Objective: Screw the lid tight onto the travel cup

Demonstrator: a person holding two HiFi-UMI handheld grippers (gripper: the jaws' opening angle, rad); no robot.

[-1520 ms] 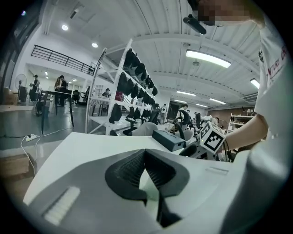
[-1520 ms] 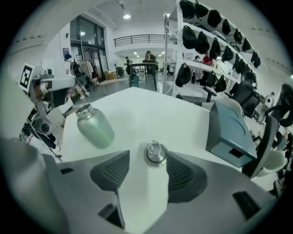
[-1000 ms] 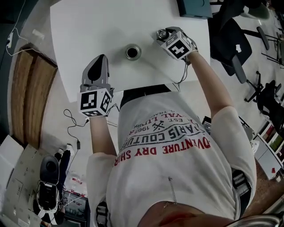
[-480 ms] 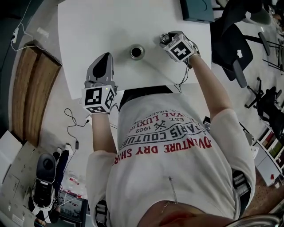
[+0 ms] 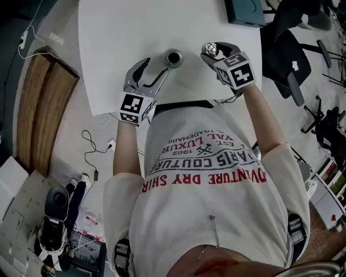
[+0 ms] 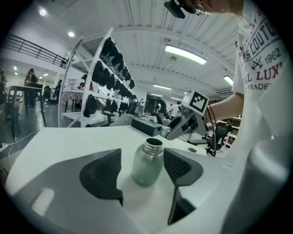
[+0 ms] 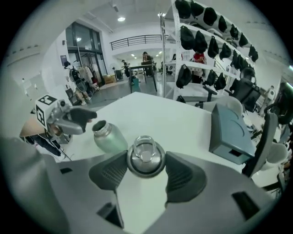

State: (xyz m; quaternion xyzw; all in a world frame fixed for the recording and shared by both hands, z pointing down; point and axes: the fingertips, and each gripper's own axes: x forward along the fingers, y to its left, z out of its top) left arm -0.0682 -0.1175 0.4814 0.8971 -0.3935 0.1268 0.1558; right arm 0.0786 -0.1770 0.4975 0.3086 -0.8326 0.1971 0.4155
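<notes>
Above the table (image 5: 108, 43), right tongs (image 7: 144, 161) clamp the lid (image 7: 145, 154); left tongs (image 6: 143, 159), just opened, bracket the cup (image 6: 147, 167).

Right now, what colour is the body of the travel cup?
The travel cup is pale green, neck silver; left gripper view shows it best.

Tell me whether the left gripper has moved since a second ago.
Yes: the left gripper moved closer to the travel cup; its jaws have just opened, and the cup stands between them, ungripped.

Bare table (image 5: 119, 32) lies all round the cup (image 5: 174, 57); a teal box (image 5: 244, 11) stands at the far corner
</notes>
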